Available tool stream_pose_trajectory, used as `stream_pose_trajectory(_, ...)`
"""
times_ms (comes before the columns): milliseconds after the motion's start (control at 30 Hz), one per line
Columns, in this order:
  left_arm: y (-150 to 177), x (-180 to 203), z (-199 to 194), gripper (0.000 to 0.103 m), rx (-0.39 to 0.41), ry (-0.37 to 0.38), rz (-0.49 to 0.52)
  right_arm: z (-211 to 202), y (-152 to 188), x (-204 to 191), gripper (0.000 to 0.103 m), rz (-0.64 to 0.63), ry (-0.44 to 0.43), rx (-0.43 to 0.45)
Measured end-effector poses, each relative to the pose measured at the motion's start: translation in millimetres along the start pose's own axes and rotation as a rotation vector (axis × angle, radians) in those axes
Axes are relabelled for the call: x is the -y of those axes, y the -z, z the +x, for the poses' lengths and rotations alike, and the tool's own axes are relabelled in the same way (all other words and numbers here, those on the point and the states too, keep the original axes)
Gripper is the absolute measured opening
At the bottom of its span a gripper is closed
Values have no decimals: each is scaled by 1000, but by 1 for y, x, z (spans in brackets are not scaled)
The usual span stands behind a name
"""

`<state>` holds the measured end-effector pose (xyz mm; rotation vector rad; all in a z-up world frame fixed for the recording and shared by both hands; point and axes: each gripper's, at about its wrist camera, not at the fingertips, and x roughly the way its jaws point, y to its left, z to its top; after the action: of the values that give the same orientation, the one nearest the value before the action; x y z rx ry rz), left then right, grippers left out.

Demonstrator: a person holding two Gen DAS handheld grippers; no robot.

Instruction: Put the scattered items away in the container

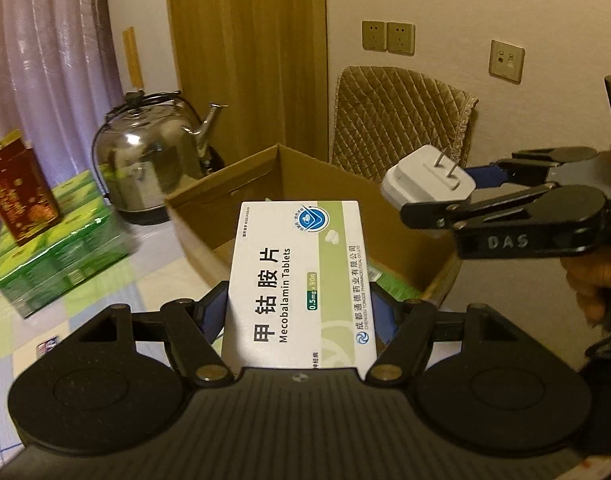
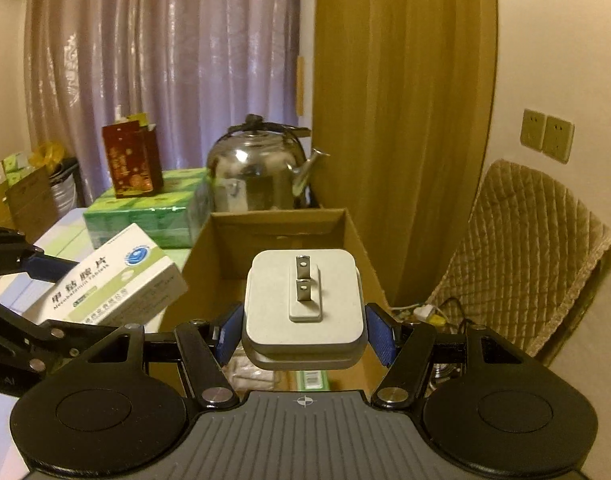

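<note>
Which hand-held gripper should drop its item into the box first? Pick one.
Right. The right hand-held gripper holds the charger directly over the cardboard box; the left one's medicine box hangs beside its rim.

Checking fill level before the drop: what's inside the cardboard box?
Inside the open brown cardboard box: a green carton, something pale and plastic-wrapped. The held white plug adapter and white tablet box cover most of the floor.

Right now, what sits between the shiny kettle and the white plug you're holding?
The open cardboard box: in the right wrist view it lies between the kettle and the plug.
</note>
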<state>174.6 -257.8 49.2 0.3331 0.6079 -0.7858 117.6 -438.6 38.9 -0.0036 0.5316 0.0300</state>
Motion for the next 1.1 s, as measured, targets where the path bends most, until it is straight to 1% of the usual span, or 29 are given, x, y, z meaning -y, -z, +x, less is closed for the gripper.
stream_pose_trajectory(267, -19, 4, 53, 67, -31, 21, -4, 31, 3, 24, 62, 21, 2, -35)
stream_pose_trajectory(400, -24, -1, 77, 67, -48, 34, -17, 40, 7, 29, 62, 13, 22, -39)
stream_pose_trajectory(500, -24, -1, 89, 67, -56, 44, -7, 46, 10, 32, 62, 8, 27, -46)
stream_pose_trajectory(667, -17, 2, 105, 67, -77, 54, 12, 56, 17, 35, 62, -2, 27, -65)
stream_pose_trajectory(767, -11, 2, 112, 67, -91, 45, 25, 61, 21, 37, 62, -1, 28, -75)
stream_pose_trajectory(967, -6, 5, 119, 67, -103, 45, 45, 68, 23, 37, 62, -3, 22, -88)
stream_pose_trajectory(1100, -4, 7, 120, 66, -110, 61, 42, 69, 24, 38, 62, 0, 23, -92)
